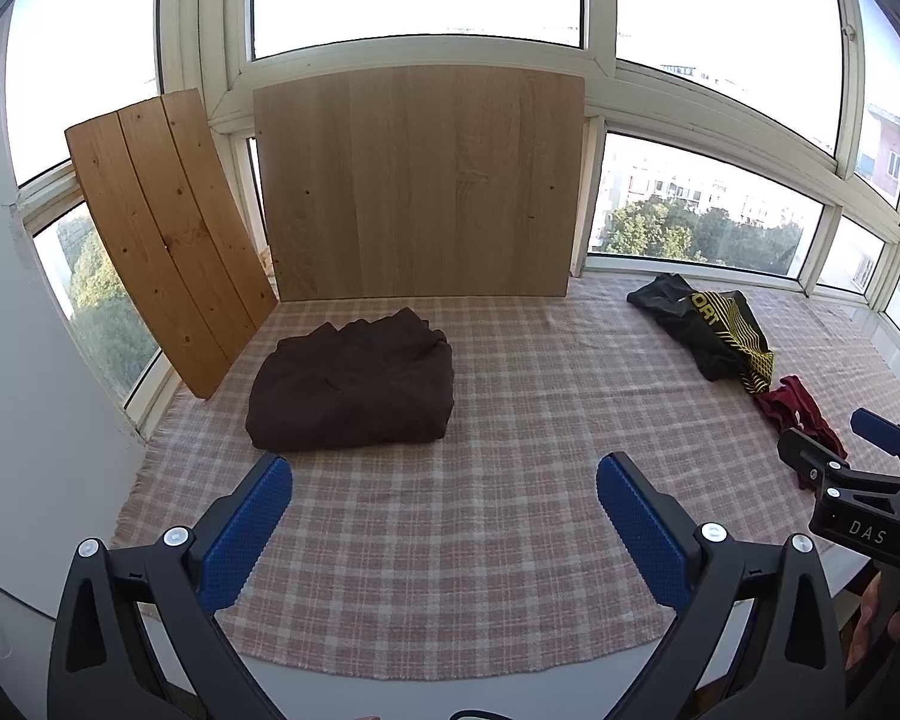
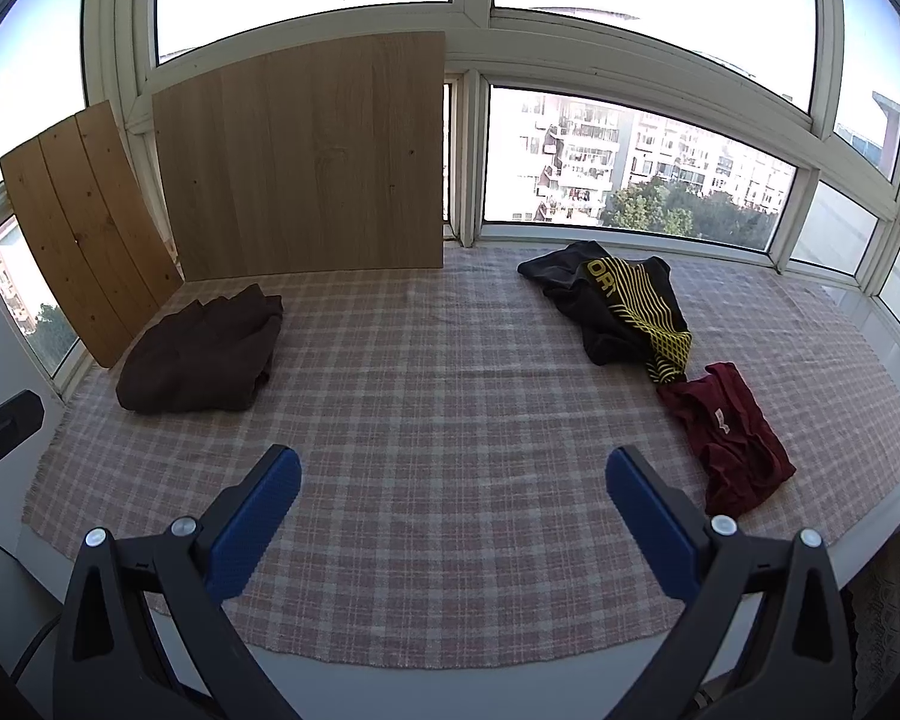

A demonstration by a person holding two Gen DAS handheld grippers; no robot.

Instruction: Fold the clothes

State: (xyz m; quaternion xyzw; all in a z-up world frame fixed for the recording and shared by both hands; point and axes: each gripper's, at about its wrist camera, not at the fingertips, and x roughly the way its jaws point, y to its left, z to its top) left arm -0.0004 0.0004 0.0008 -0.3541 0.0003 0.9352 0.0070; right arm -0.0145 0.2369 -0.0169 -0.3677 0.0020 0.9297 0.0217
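Note:
A folded dark brown garment [image 1: 354,384] lies at the back left of the checked cloth [image 1: 480,510]; it also shows in the right wrist view [image 2: 201,357]. A crumpled black and yellow garment [image 2: 618,306] and a crumpled dark red garment [image 2: 729,435] lie at the right; both show in the left wrist view, black and yellow [image 1: 708,324], red [image 1: 795,411]. My left gripper [image 1: 444,474] is open and empty, just in front of the brown garment. My right gripper [image 2: 453,471] is open and empty, left of the red garment. It appears at the left view's right edge [image 1: 840,438].
Two wooden boards [image 1: 420,186] [image 1: 162,234] lean against the window frames at the back. The checked cloth [image 2: 450,420] covers a white table, its fringe edge at the left. Windows surround the back and right sides.

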